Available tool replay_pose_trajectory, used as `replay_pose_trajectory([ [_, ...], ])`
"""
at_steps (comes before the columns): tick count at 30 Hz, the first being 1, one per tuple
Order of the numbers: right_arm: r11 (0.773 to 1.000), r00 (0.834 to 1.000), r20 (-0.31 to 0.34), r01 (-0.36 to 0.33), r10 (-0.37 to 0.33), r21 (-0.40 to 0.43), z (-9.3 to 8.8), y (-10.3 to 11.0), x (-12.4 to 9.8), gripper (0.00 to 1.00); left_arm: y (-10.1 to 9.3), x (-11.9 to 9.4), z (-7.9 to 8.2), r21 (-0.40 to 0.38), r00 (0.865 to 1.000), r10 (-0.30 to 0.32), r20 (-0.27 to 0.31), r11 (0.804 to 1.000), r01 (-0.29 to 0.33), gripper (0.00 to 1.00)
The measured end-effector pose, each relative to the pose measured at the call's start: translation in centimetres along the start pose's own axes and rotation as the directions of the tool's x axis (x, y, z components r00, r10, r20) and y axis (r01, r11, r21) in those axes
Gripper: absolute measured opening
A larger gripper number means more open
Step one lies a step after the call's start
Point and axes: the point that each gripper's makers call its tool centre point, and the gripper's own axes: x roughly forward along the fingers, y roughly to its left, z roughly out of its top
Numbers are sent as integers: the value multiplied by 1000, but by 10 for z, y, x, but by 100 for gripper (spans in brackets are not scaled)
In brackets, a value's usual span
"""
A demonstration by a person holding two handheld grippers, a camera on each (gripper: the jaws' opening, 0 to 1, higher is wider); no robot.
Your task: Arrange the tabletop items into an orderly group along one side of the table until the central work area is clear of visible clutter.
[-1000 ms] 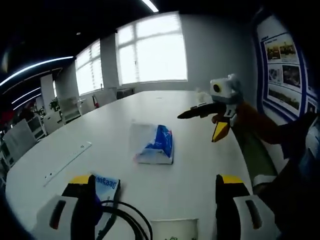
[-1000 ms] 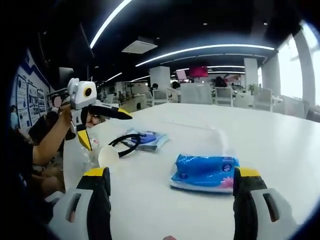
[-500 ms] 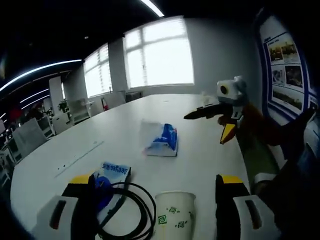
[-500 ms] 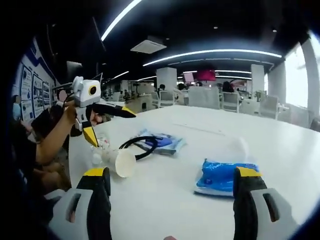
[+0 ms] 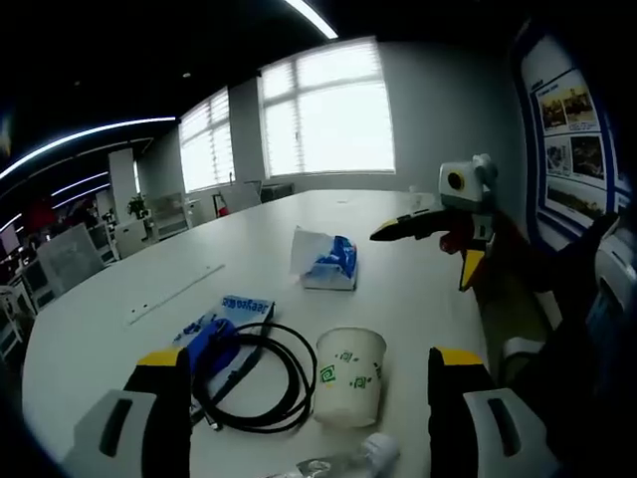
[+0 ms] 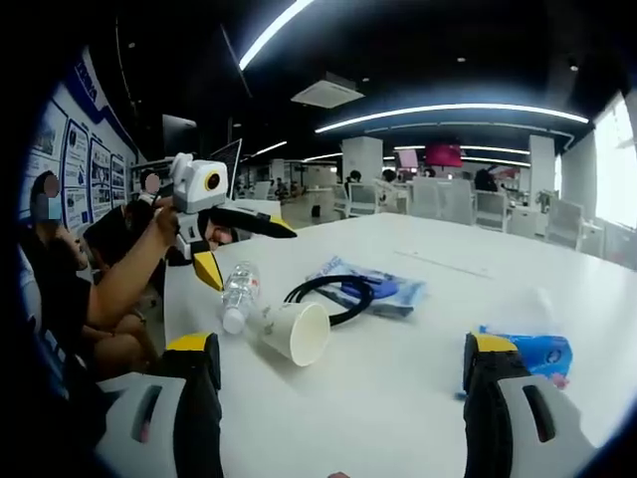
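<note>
On the white table [image 5: 119, 344] a paper cup [image 5: 350, 373] rests beside a black cable coil [image 5: 254, 383] and a blue packet [image 5: 224, 324]. A blue tissue pack [image 5: 326, 264] lies farther out, and a clear bottle [image 5: 348, 463] sits at the near edge. My left gripper [image 5: 307, 358] is open above the cup and cable, holding nothing. My right gripper [image 5: 423, 251] hovers open at the right. In the right gripper view the cup [image 6: 294, 331] lies on its side, next to the bottle [image 6: 237, 294], cable [image 6: 333, 294], packet [image 6: 373, 284] and tissue pack [image 6: 528, 351]. There my right gripper [image 6: 343, 344] is open and the left gripper [image 6: 249, 254] hangs open.
A long white strip [image 5: 174, 294] lies flat at the table's left. A person's arm [image 6: 124, 279] holds the left gripper, and other people sit at the table edge [image 6: 55, 289]. Office chairs [image 5: 65, 264] stand beyond the far side.
Both cameras have drawn back from the table. The cup, cable and bottle now show in full, and the tissue pack sits farther off. No item has visibly moved; both grippers stay open.
</note>
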Motion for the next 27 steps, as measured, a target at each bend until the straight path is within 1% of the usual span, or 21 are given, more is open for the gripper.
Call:
replay_pose_trajectory([
  [3, 1000, 1000, -1, -11, 11, 1, 1, 7, 6, 99, 3, -9, -6, -5, 1000, 8, 3, 1000, -8, 99],
  [6, 999, 999, 5, -40, 40, 2, 3, 19, 11, 97, 7, -19, -12, -6, 1000, 20, 6, 1000, -20, 99],
  [9, 999, 999, 18, -51, 50, 2, 5, 28, 17, 98, 11, -27, -18, -21, 999, 29, 15, 999, -28, 99],
  [12, 998, 997, 37, -70, 70, 5, 8, 41, 23, 96, 15, -37, -26, -23, 999, 39, 17, 999, -39, 99],
  [14, 997, 996, 31, -83, 83, 5, 7, 49, 29, 96, 18, -44, -32, -24, 999, 42, 22, 999, -42, 99],
  [16, 996, 995, 34, -92, 92, -1, 8, 56, 33, 93, 21, -48, -37, -34, 999, 47, 24, 998, -46, 99],
  [18, 993, 993, 29, -116, 116, -5, 9, 65, 37, 94, 25, -53, -43, -44, 998, 61, 18, 997, -60, 99],
  [20, 992, 991, 36, -126, 126, -11, 11, 72, 41, 93, 29, -59, -49, -43, 998, 67, 17, 997, -66, 99],
  [22, 990, 990, 28, -138, 138, -16, 11, 79, 46, 93, 33, -65, -54, -48, 997, 74, 15, 996, -74, 99],
  [27, 984, 984, 30, -173, 174, -29, 12, 94, 54, 92, 40, -78, -64, -48, 996, 86, 15, 995, -86, 97],
])
